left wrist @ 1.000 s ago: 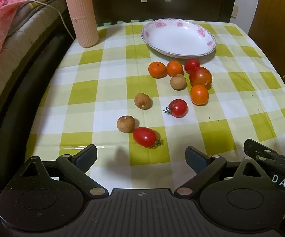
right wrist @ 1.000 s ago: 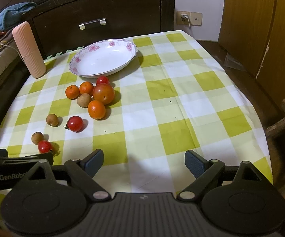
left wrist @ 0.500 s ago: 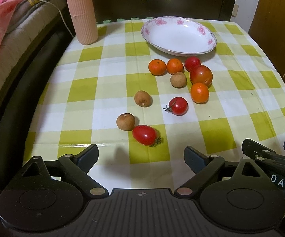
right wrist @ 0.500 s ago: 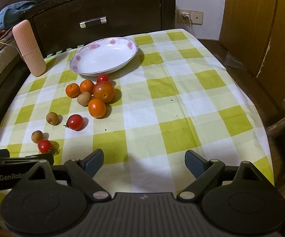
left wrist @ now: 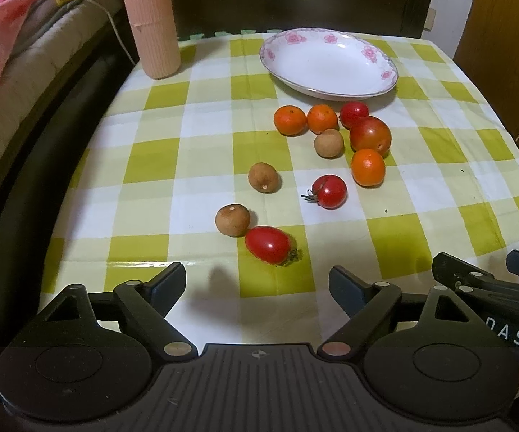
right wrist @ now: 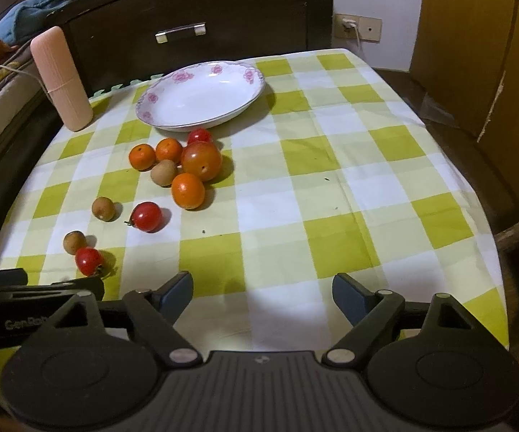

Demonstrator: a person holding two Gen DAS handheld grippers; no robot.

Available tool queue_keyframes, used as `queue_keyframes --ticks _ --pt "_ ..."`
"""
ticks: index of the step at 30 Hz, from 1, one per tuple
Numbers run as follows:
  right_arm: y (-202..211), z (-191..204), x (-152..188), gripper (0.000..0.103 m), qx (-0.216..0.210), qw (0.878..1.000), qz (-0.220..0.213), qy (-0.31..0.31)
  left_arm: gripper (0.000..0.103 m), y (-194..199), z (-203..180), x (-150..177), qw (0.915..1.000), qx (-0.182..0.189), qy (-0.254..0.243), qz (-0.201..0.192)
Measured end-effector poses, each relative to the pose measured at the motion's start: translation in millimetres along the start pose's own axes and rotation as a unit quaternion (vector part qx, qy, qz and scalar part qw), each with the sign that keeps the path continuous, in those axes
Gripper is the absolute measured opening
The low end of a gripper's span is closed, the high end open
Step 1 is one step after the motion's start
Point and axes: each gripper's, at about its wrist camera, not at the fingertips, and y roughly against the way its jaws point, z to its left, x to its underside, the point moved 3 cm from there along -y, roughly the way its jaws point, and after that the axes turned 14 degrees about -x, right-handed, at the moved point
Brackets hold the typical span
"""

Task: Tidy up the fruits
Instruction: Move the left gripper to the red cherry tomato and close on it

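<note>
On the checked worktop (left wrist: 201, 151) lie nine fruits, all loose, none in the plate (left wrist: 327, 63). Count them: three oranges, four tomatoes, three... no, two plus one brown longans, so ten in all. The oranges: one (left wrist: 290, 120), a second (left wrist: 322, 118) touching it, a third (left wrist: 368, 167) nearer the camera. The tomatoes: a small red one (left wrist: 354, 113) just below the plate rim, a big reddish-brown one (left wrist: 370, 135), a stemmed one (left wrist: 328, 191) on its own, and an oblong one (left wrist: 268, 244) closest to the left gripper (left wrist: 257, 284). The longans: one (left wrist: 328, 143) inside the cluster, one (left wrist: 263, 177) apart, one (left wrist: 232, 220) touching the oblong tomato. One white flowered plate sits at the far side, holding nothing; one pink ribbed cylinder (left wrist: 149, 18) stands upright at the far left corner.

Left fingers spread wide, nothing between them; the right gripper (right wrist: 262, 293) likewise, fingers apart over bare cloth.

Against a second ago, the fruit hasn't budged; the left gripper has crept forward a touch, the oblong tomato now sitting closer before it.
</note>
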Motion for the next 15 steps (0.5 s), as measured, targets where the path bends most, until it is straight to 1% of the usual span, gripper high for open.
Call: queue_keyframes --ticks 6,9,12,15 --pt "-3.4 2.9 -2.1 0.082 -0.013 1.0 0.005 0.003 0.091 -6.6 1.8 -1.2 1.0 -0.008 0.003 0.003" --pt "-6.1 5.5 -3.9 0.082 -0.018 1.0 0.007 0.007 0.089 -10.2 2.6 -1.8 0.9999 -0.01 0.003 0.004" --pt "-10.1 8.2 -7.3 0.081 -0.024 1.0 0.01 0.012 0.087 -14.8 5.4 -2.7 0.9999 -0.004 0.01 0.01" --pt "-11.8 9.8 -9.7 0.081 -0.029 0.999 0.011 0.016 0.082 -20.2 5.6 -3.9 0.9997 0.001 0.014 0.018"
